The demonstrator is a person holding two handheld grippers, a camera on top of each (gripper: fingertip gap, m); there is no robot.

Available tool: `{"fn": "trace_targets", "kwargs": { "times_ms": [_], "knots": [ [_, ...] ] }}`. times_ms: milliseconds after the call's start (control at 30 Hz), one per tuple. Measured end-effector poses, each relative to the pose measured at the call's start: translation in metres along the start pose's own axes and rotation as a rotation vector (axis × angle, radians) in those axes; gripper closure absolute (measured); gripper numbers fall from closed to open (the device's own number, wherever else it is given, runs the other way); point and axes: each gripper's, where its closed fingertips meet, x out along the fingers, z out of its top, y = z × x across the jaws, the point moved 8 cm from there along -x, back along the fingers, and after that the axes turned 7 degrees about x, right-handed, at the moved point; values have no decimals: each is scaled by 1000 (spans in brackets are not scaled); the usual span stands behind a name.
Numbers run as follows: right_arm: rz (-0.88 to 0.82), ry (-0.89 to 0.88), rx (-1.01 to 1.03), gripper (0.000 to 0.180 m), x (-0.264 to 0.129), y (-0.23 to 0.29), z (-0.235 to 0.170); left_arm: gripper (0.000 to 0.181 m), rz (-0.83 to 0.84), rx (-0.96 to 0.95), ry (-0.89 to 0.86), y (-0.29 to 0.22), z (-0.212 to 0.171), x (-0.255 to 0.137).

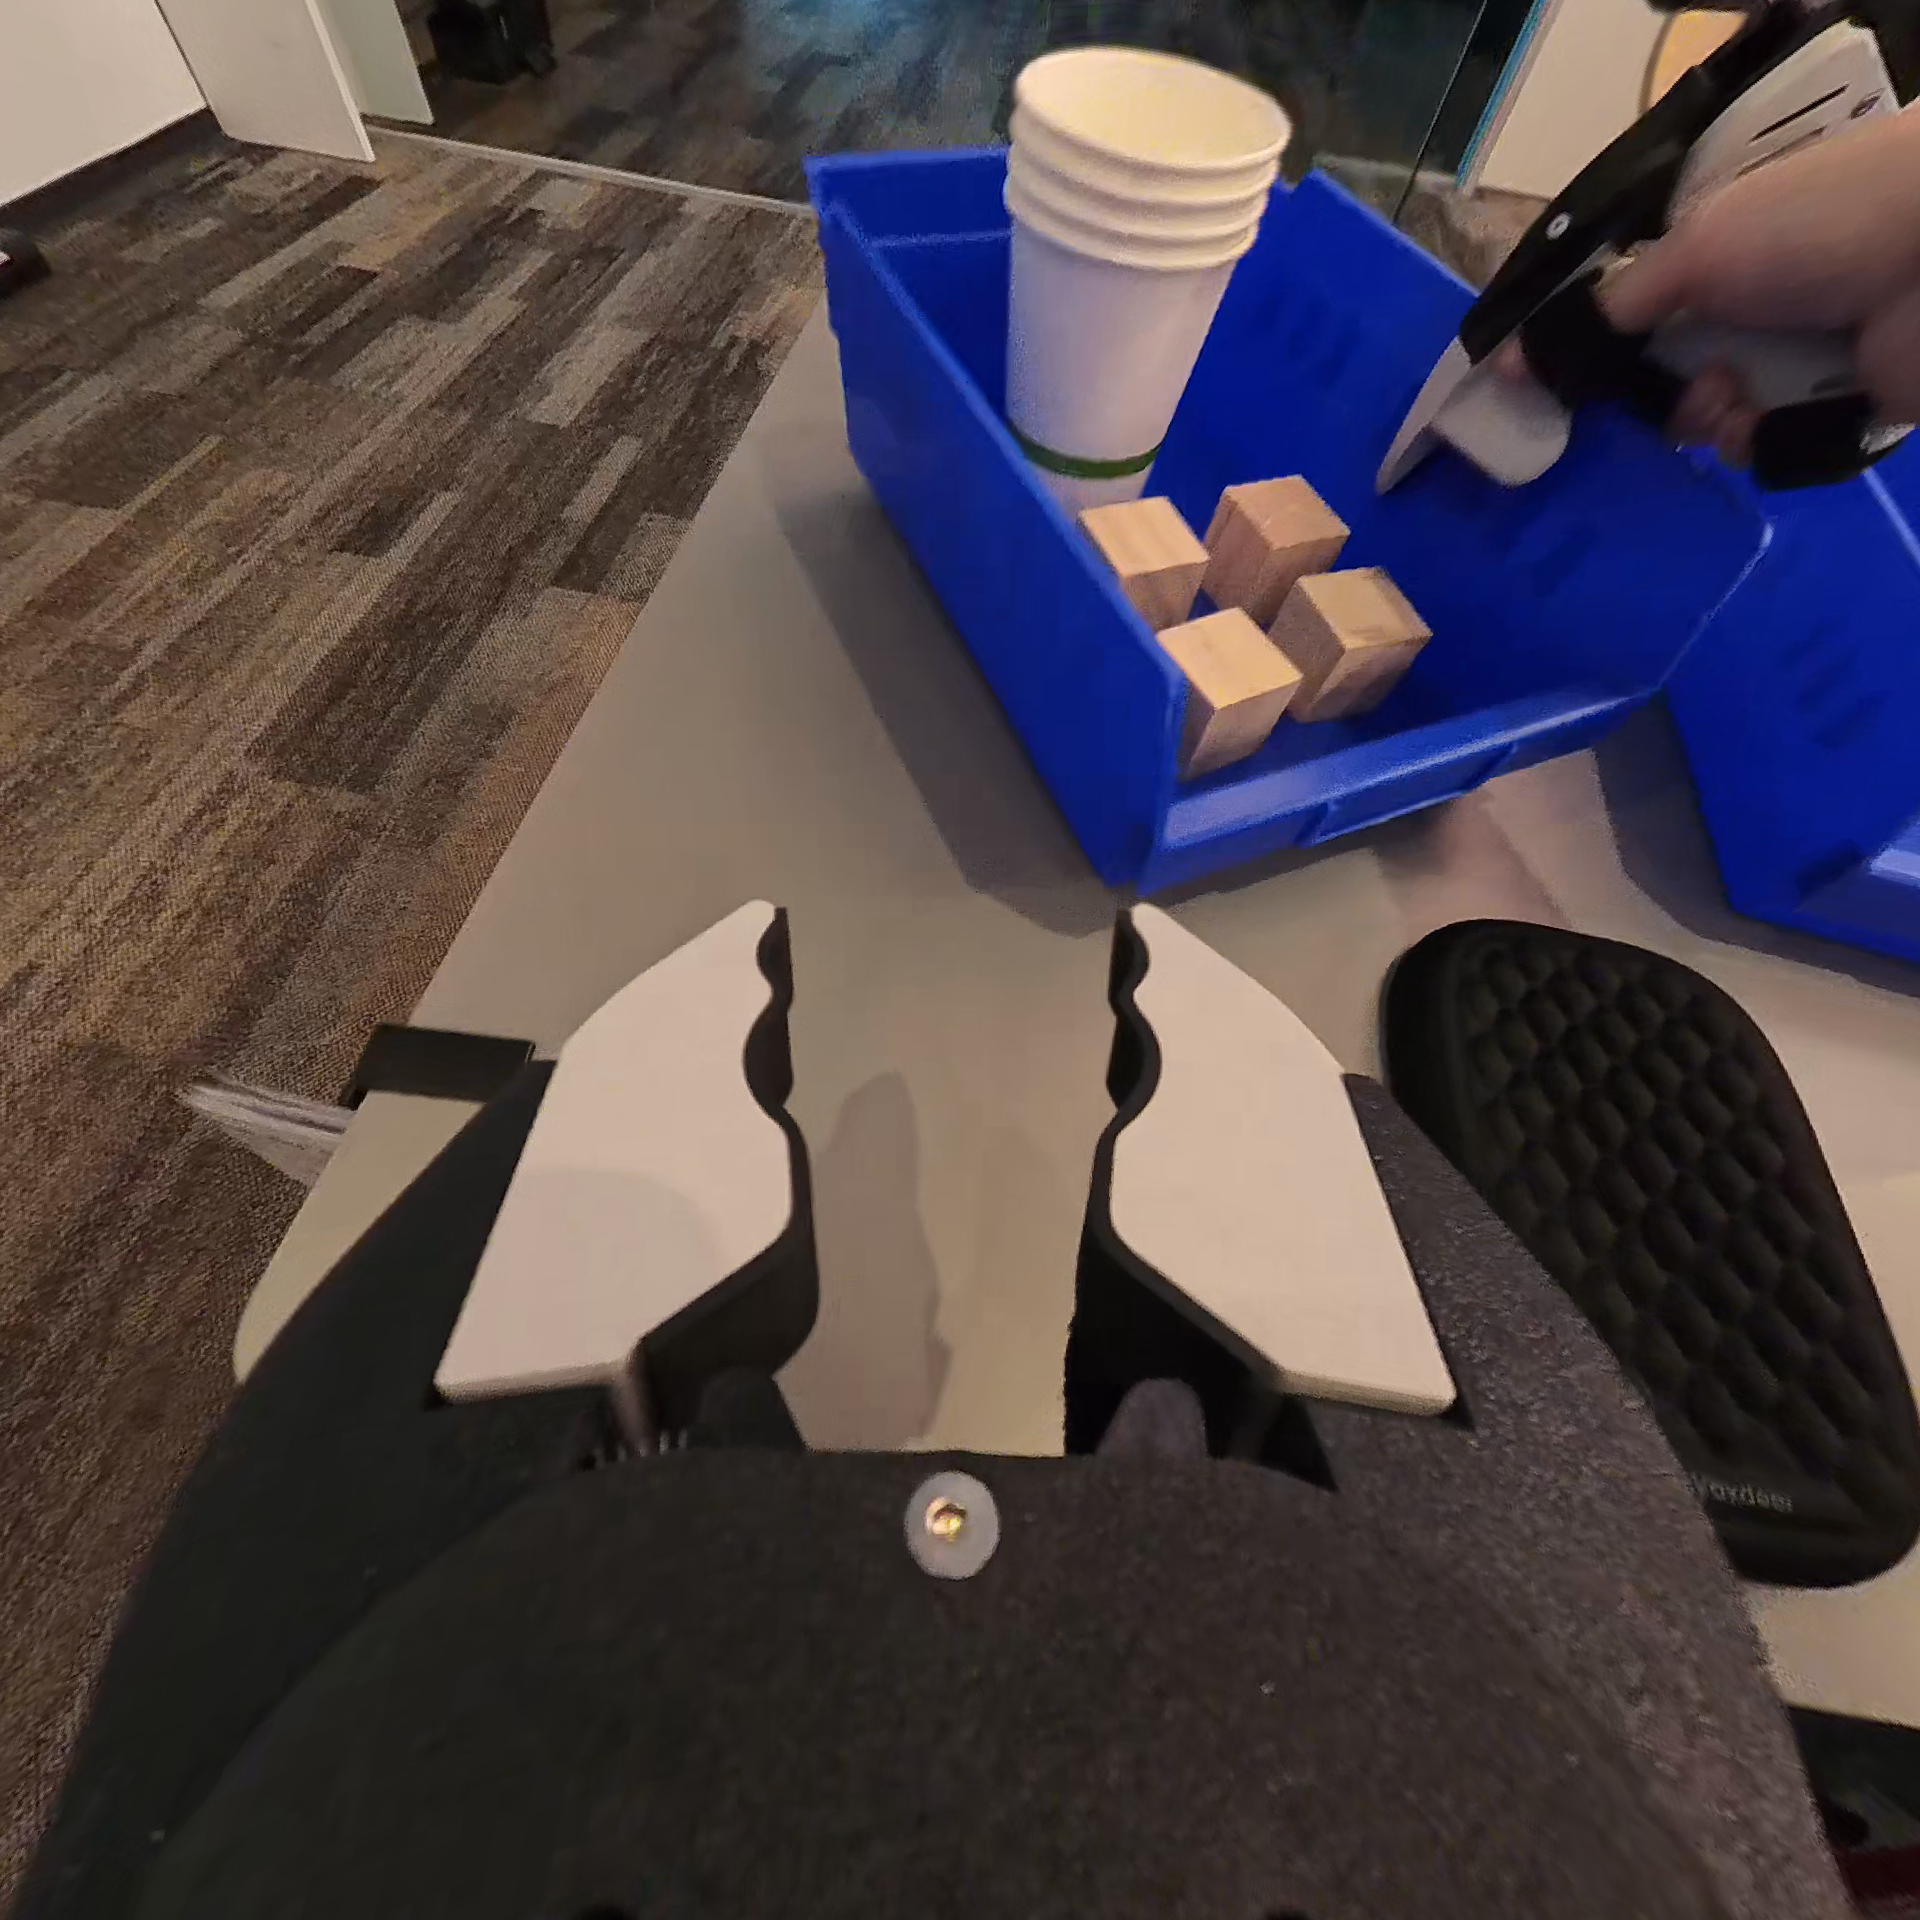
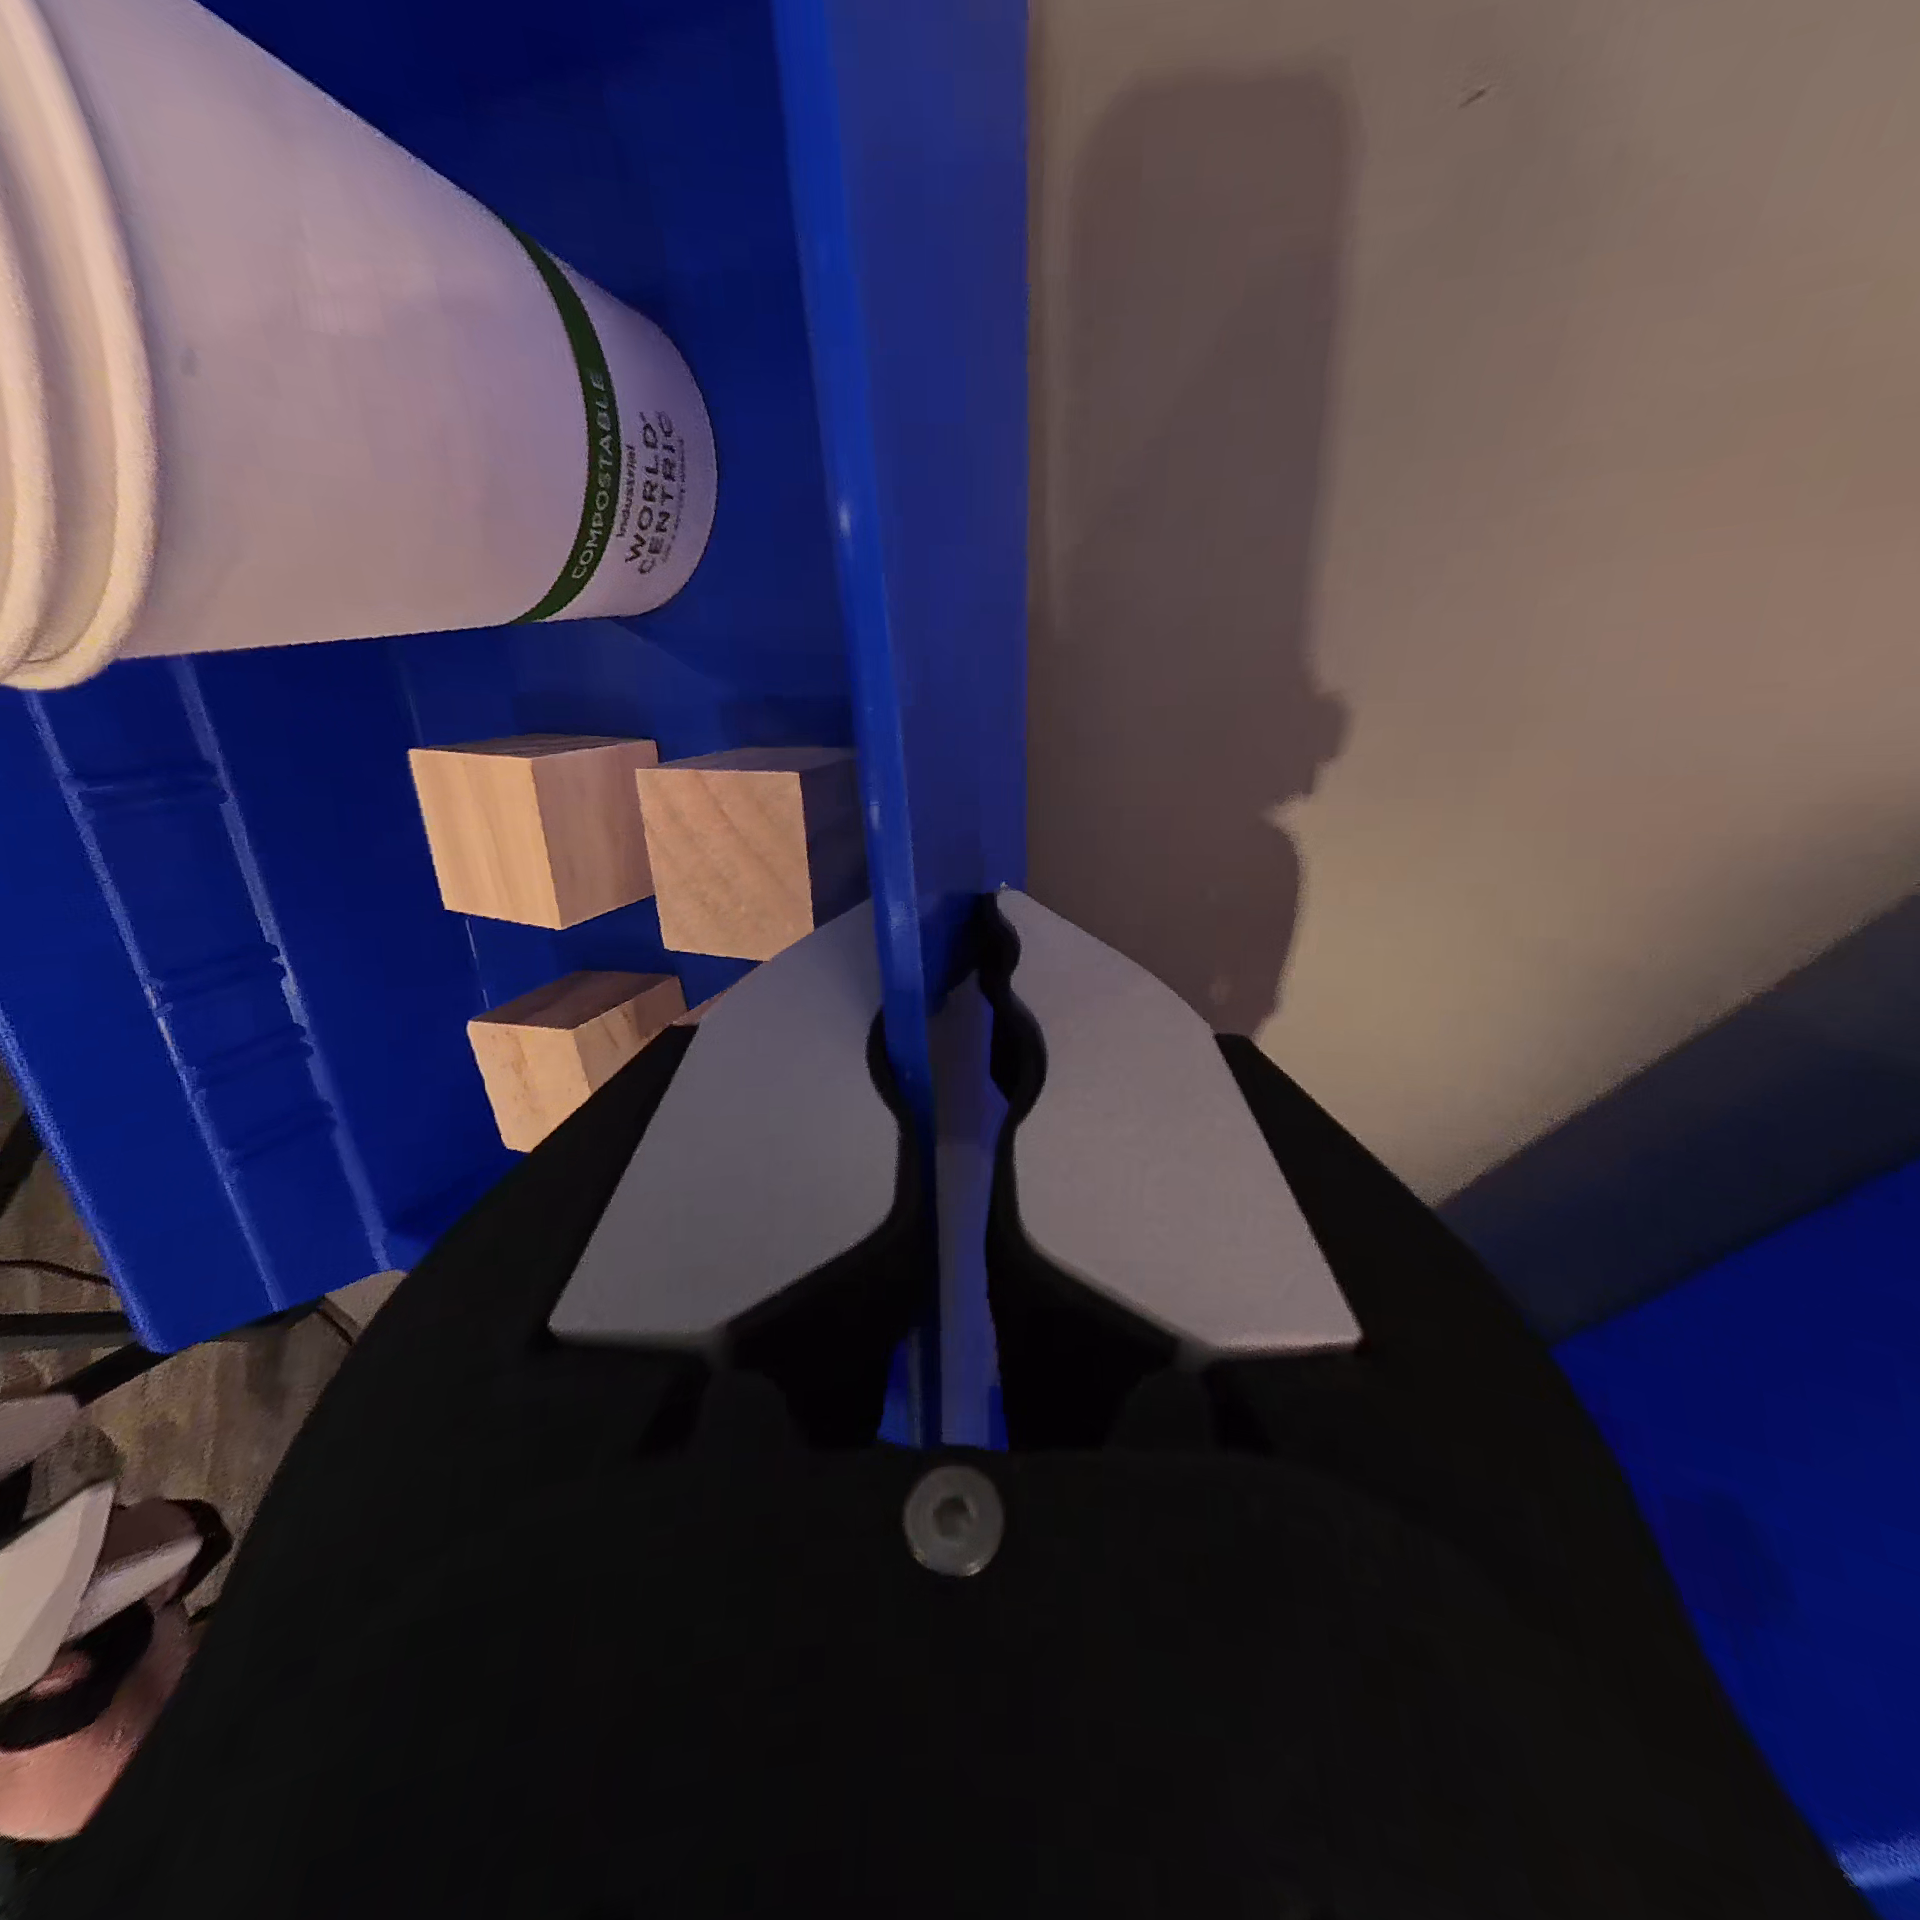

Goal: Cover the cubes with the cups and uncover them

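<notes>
Right gripper (image 2: 951,997): jaws clamped on the side wall of the blue bin (image 2: 935,416).
Left gripper (image 1: 951,925): jaws apart, holding nothing, over the grey table (image 1: 727,727) near the bin.
Cubes (image 1: 1252,613): four wooden ones clustered on the bin floor.
Cups (image 1: 1127,281): white nested stack standing in the bin's far end, behind the cubes.
Second blue bin (image 1: 1808,727): just right of the first.

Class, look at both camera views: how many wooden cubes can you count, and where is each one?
4, all inside the blue bin, clustered in front of the cup stack: back left, back right, front left, front right. The bin wall could hide more.
</notes>
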Motion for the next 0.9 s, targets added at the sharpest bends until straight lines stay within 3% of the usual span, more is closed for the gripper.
{"fn": "trace_targets", "kwargs": {
  "times_ms": [333,500,667,900],
  "knots": [
    [30,25,3,167,17,18,-14,118,83,88,23,-21,26,51],
    [155,-19,53,153,4,18,-13,117,107,91,120,-25,25,83],
    [177,-144,-58,162,-42,15,-6,122,190,158,204,-24,26,105],
    [87,-534,-393,150,-133,3,-20,135,178,199,261,-25,23,122]
  ]
}}
